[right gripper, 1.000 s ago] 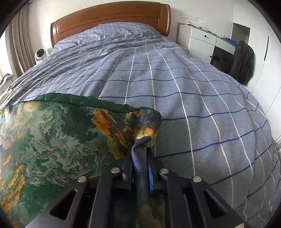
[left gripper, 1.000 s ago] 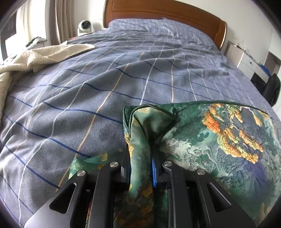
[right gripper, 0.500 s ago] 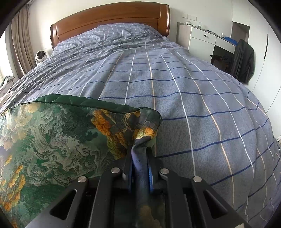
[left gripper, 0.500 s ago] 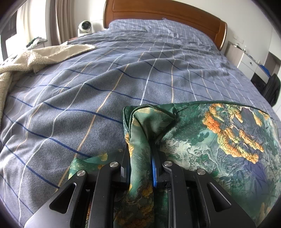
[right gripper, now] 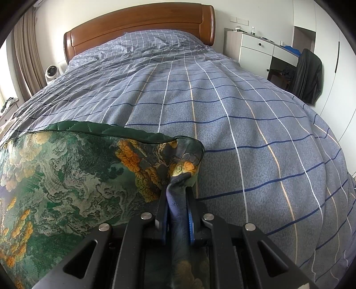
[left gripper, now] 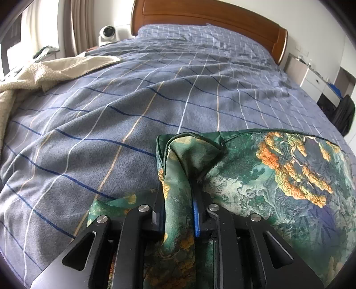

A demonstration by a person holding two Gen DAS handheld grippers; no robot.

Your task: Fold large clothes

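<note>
My left tool (left gripper: 178, 206) has just eased slightly wider, garment (left gripper: 278, 177) still between; right tool (right gripper: 176, 204) pinches its other corner on the bed (right gripper: 244, 115).

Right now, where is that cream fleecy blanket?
The blanket shows only in the left wrist view, on the far left edge of the bed, well away from the green garment.

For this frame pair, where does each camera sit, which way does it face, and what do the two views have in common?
Left wrist: on the left gripper, facing forward and down across the bed toward the headboard; its black fingers pinch the green printed garment.
Right wrist: on the right gripper, same heading; its fingers clamp the garment's other corner.
Shared: garment, bed, headboard, white fan.
</note>
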